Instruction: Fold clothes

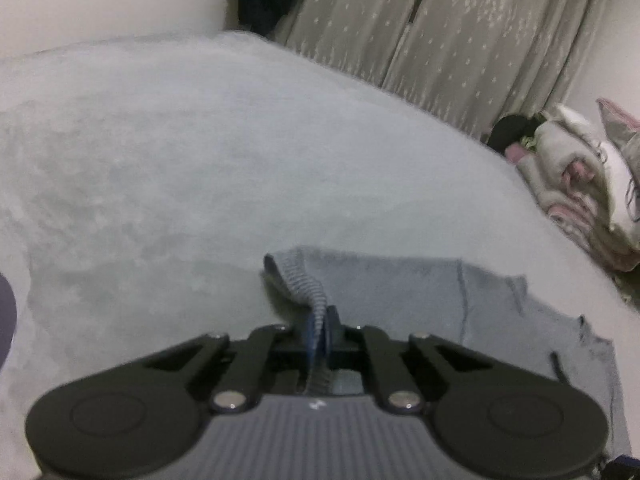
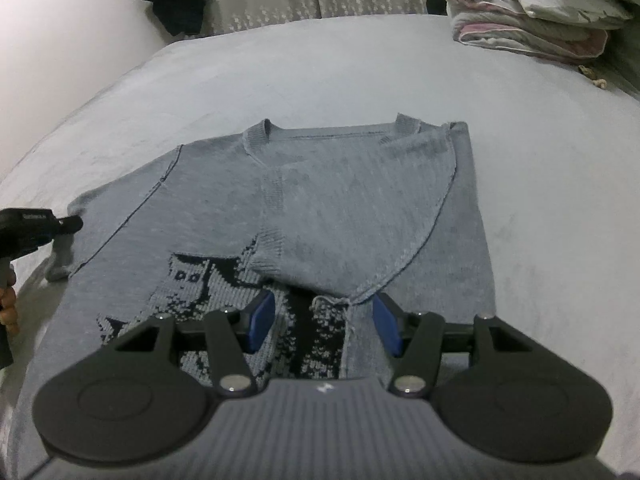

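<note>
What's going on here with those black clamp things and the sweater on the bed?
A person is folding a grey-blue knitted sweater laid flat on a pale grey bedspread, using a handheld gripper in each hand. The left gripper is shut on the ribbed cuff of one sleeve at the sweater's edge. The right gripper is open, poised above the other sleeve, which is already folded across the chest. A stack of folded blankets sits at the far corner.
</note>
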A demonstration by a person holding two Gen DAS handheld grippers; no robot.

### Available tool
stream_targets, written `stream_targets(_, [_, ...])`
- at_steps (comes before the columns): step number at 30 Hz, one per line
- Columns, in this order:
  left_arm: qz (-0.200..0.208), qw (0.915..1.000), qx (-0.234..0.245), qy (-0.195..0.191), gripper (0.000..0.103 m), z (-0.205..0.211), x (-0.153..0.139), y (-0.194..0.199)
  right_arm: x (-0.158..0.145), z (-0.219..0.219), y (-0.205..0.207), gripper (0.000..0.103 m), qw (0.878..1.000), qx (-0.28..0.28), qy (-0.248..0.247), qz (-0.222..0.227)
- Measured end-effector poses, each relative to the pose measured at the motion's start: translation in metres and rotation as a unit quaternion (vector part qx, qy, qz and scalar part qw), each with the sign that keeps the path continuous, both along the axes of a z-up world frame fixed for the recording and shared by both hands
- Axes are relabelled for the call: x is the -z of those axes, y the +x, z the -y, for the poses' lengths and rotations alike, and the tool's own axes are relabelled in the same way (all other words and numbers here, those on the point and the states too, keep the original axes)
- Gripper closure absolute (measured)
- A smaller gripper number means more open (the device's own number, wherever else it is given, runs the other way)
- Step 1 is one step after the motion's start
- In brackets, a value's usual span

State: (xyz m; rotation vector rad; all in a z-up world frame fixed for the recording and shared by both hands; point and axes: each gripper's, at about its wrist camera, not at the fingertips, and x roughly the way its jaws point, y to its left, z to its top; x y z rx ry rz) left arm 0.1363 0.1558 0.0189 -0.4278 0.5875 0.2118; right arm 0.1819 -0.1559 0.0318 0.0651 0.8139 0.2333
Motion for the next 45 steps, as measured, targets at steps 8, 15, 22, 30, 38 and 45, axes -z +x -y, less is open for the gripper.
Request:
stream_targets(8, [0.062,0.995,0.075,-0.025,0.098,0.024,-0.026,-0.006,-0.001,0.001,-0.003,0.045,1.0,0.007,0.017,0.001])
stream_targets(15, [0.064,0.9857,0.146,-0.056,0.098,0.052,-0.022,-0.003,0.001,-0.003,-0.004,0.044,0.999,0.013,0.03,0.0])
stream_targets(22, [0.019,0.9789,0.201,-0.033,0.095,0.082,-0.002,0.007,0.002,-0.003,-0.006,0.044,0.999,0.024,0.037,0.004])
stream_targets(30, [-0.015,0.9723,0.232,-0.018,0.035,0.067,-0.017,-0.009,-0.003,-0.011,-0.012,0.04,0.998,0.0,0.07,-0.008])
stream_targets(38, [-0.069,0.9606,0.252,0.095,0.034,0.049,-0.023,-0.028,-0.014,-0.071,0.001,0.039,0.995,-0.086,0.047,0.01])
stream_targets(45, [-0.076,0.9456,0.297,0.107,0.035,0.044,-0.021,-0.032,0.002,-0.121,0.034,0.038,0.99,-0.132,0.025,0.03])
